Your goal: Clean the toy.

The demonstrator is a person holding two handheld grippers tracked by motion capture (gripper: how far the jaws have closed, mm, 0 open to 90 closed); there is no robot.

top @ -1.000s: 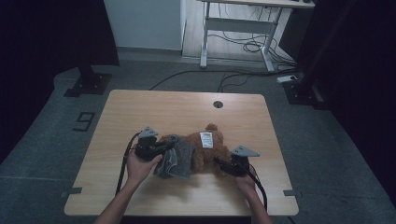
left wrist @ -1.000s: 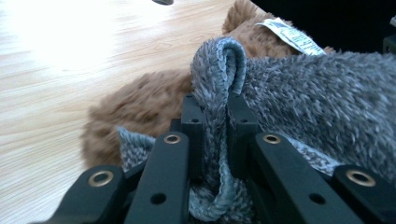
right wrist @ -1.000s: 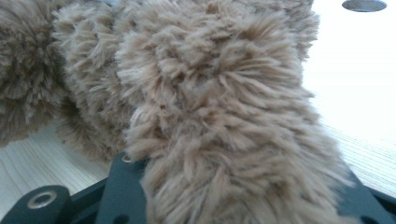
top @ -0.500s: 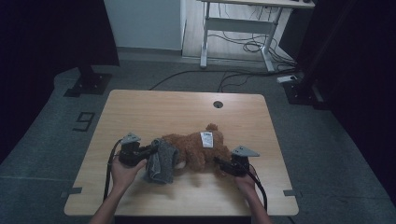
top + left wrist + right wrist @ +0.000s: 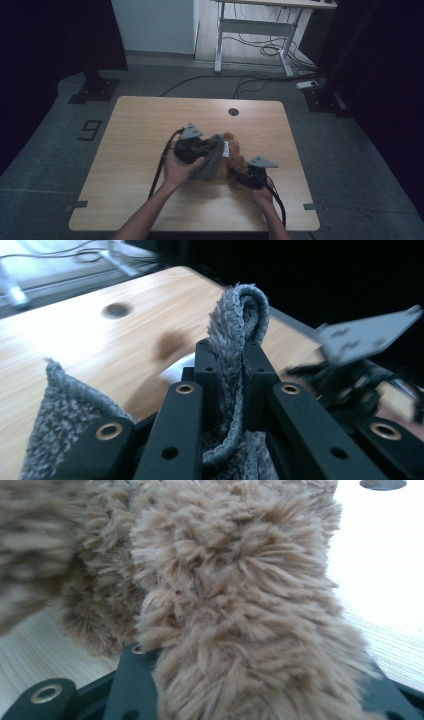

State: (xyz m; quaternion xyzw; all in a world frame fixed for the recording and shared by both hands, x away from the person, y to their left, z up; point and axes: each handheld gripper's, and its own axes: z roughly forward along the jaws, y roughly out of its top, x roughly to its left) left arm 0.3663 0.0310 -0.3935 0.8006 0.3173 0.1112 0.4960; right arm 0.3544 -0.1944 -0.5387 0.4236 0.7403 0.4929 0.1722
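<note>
Since half a second back: left claw shifted rightward and up over the plush, dragging the grey cloth along; right claw unmoved, brown plush toy unmoved at desk centre.

High view: left claw above the near-middle of the desk, hand wrapped round its body, grey cloth hanging from it and draped against the left side of the plush toy. Right claw just right of the toy, at its near end, touching it.

Left claw view: jaws clenched on a fold of grey cloth, loop of fabric standing up between the tips, more cloth bunched at lower left. Other claw blurred at right.

Right claw view: brown plush toy pressed close between the jaws, a furry limb held in the grip; pale desk beyond.
</note>
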